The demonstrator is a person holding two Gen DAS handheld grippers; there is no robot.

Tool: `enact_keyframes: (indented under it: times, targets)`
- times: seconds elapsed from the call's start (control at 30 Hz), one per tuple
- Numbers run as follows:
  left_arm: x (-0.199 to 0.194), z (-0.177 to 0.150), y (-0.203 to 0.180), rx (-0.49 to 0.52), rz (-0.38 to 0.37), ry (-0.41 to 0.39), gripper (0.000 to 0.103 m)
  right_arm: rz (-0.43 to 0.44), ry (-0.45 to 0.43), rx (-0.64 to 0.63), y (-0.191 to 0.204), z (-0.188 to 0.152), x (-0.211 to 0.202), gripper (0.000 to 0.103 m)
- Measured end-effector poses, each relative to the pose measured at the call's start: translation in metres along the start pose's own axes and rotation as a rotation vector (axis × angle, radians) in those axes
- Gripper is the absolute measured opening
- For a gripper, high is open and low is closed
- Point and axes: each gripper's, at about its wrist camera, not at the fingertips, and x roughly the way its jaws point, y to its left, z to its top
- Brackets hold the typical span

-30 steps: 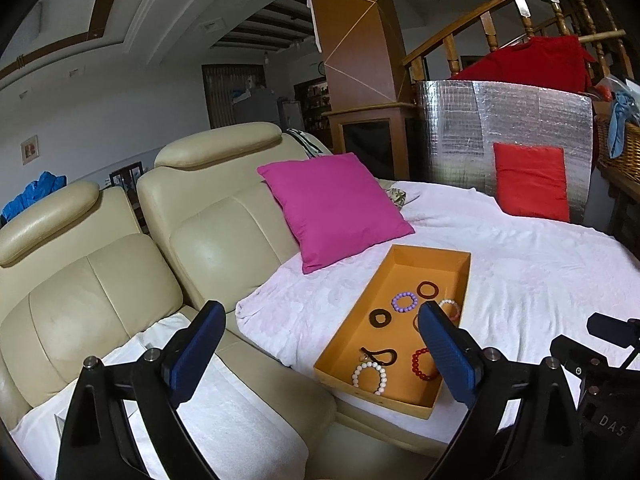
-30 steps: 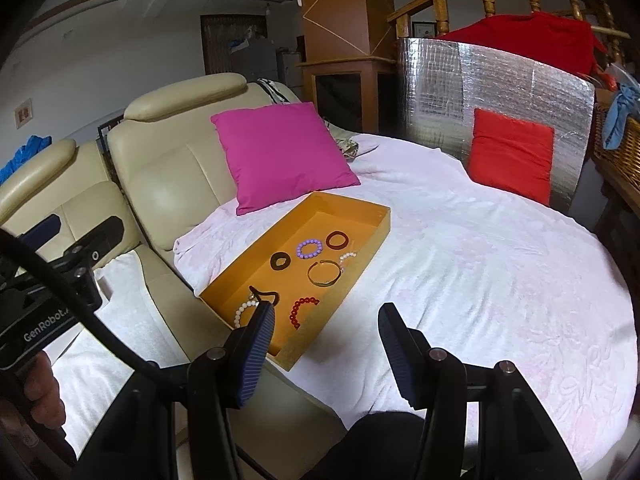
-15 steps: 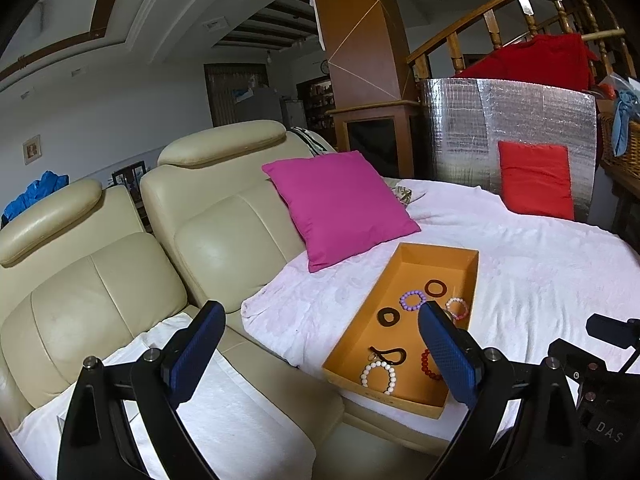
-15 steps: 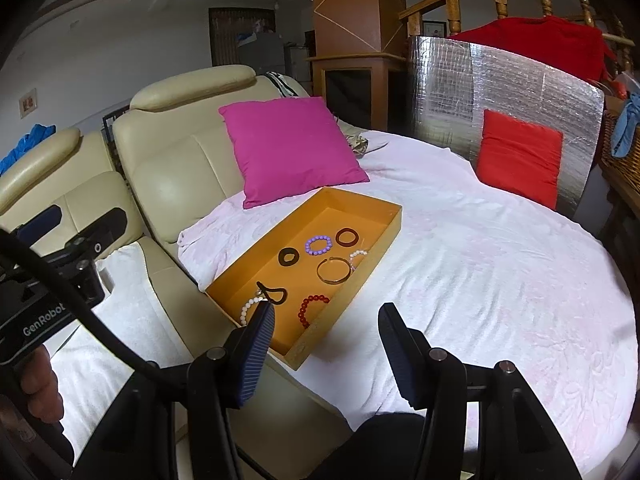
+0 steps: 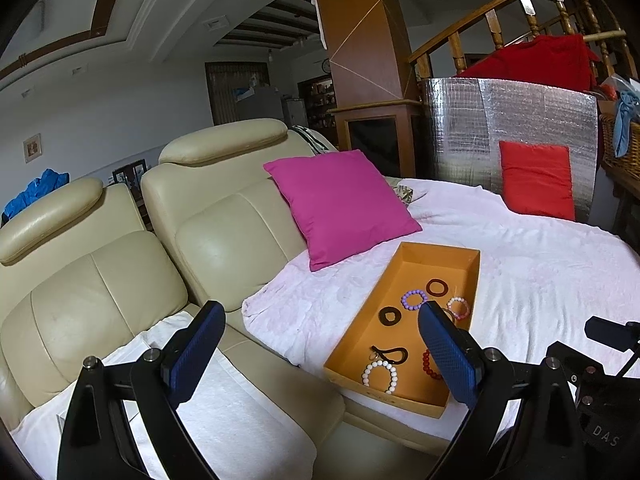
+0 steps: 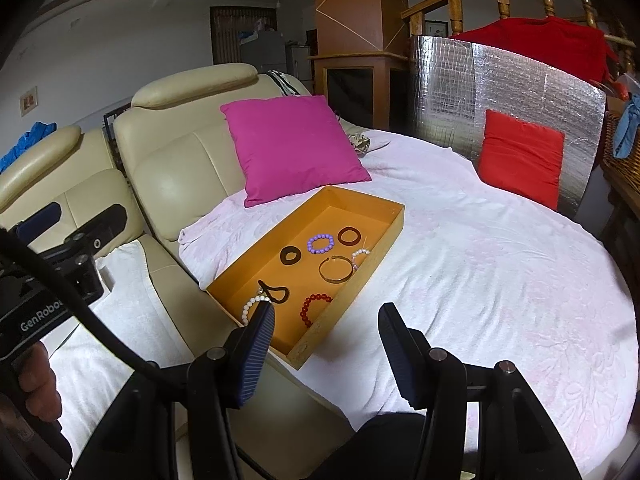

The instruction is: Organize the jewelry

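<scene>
— While both of my grippers hang short of the bed, tell me what you make of the jewelry.

— All of it lies inside the orange tray [image 6: 384, 236], which sits on the white bedspread [image 6: 500, 280] near its left edge, just below the pink cushion [image 6: 292, 144]. At the tray's far end: a dark brown ring [image 6: 349, 235], a purple bead bracelet [image 6: 320, 243] and a black ring [image 6: 290, 255]. Mid-tray, against the right wall, a gold bangle [image 6: 336, 269] touches a pale pink bead bracelet [image 6: 360, 257]. At the near end: a black loop [image 6: 275, 292], a white bead bracelet [image 6: 251, 307] and a red bead bracelet [image 6: 313, 307].

— And my jaws?

— Left gripper [image 5: 320, 344]: jaws wide apart, holding nothing. Right gripper [image 6: 326, 336]: the same, over the tray's near corner.

— So how far along am I?

— Hard to settle. Pieces spaced out singly in one tray could be a sorted result, or a loose lot awaiting grouping. The bangle against the pink bracelet, and the loop crowding the white beads, look least tidy. Nothing lies outside the tray that I can see.
</scene>
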Motion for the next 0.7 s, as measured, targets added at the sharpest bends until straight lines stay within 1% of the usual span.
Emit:
enact_keyframes:
  times: [0.43, 0.7]
  targets:
    - [0.0035, -0.0008, 0.0014, -0.002, 0.011, 0.012, 0.097, 0.003, -0.004, -0.007, 0.0031, 0.0004, 0.0041, 0.058]
    - [0.0080, 0.0000, -0.0022, 0.014, 0.021, 0.020, 0.097, 0.013, -0.006, -0.007, 0.0026, 0.0034, 0.0083, 0.058]
